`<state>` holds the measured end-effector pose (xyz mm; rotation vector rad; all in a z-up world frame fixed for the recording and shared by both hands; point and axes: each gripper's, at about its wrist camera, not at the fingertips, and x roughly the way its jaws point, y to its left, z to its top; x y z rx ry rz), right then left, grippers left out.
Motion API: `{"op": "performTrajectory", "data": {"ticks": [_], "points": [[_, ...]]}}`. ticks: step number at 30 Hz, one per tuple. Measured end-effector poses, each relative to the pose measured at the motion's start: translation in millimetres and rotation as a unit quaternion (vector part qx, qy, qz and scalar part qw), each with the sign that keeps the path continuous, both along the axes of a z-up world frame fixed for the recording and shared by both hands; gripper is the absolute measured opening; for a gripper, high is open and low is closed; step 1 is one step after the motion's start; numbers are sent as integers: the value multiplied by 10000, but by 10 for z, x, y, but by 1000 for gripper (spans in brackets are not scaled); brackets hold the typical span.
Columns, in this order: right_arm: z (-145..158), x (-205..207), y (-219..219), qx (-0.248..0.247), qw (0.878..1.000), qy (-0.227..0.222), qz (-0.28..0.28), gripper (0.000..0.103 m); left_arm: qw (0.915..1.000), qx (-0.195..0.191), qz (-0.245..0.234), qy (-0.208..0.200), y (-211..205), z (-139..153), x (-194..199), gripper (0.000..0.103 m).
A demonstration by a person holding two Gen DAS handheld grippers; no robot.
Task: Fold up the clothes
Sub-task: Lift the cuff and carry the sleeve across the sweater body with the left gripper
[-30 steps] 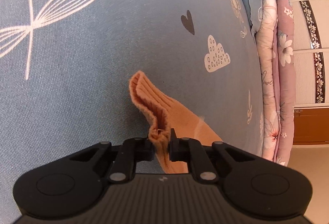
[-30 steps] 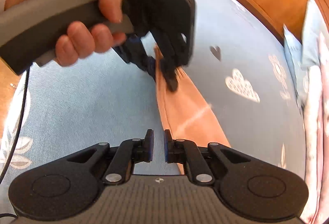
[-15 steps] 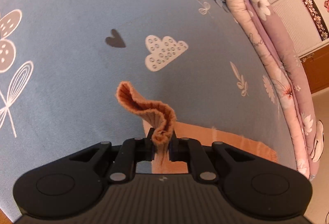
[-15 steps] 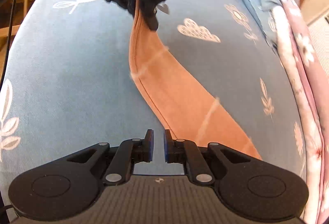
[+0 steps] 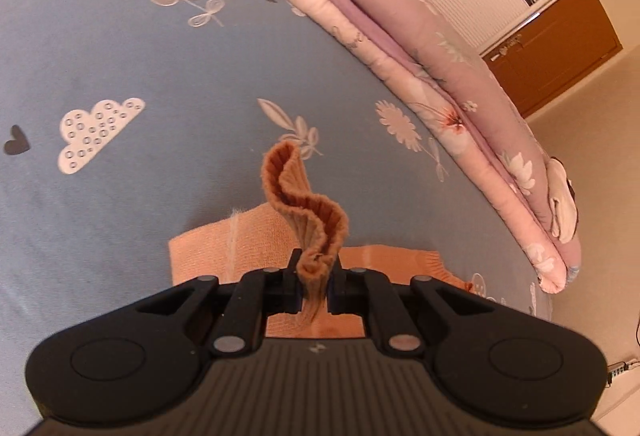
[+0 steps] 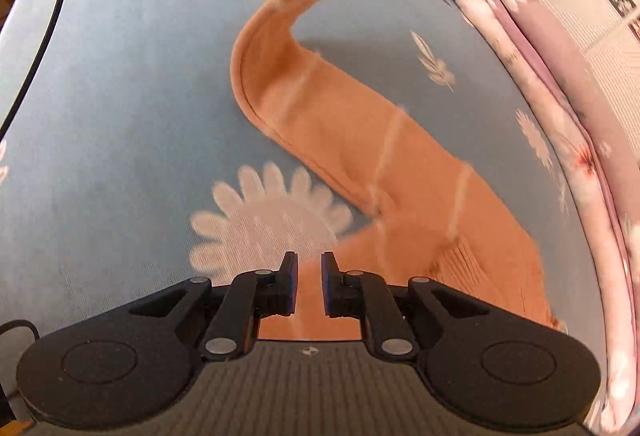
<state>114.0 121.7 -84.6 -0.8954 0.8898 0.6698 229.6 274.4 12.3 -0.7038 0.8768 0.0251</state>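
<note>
Pinching the ribbed cuff (image 5: 304, 204) of an orange sweater (image 6: 360, 140), the left gripper (image 5: 314, 282) held it above the bed (image 5: 120, 68). The right gripper (image 6: 307, 284) was opening, narrow, nothing between its jaws.

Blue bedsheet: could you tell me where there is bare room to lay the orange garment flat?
The blue bedsheet is bare to the picture's left of the orange garment, around the big white flower print. It is crowded on the other side, where the folded pink quilt lines the bed's edge.
</note>
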Motion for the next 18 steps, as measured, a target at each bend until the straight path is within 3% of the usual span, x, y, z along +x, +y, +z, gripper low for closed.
{"op": "performTrajectory", "data": {"ticks": [9,18], "points": [[69,-62,-738,-156,9981,-123,-578,15,9961,-58,-765,-439,-917,360,357,7],[124,-101,-1392,-182,9924,-86,-1216,21,9874,-313,-1383,-704,-1800,458,679,7]]}}
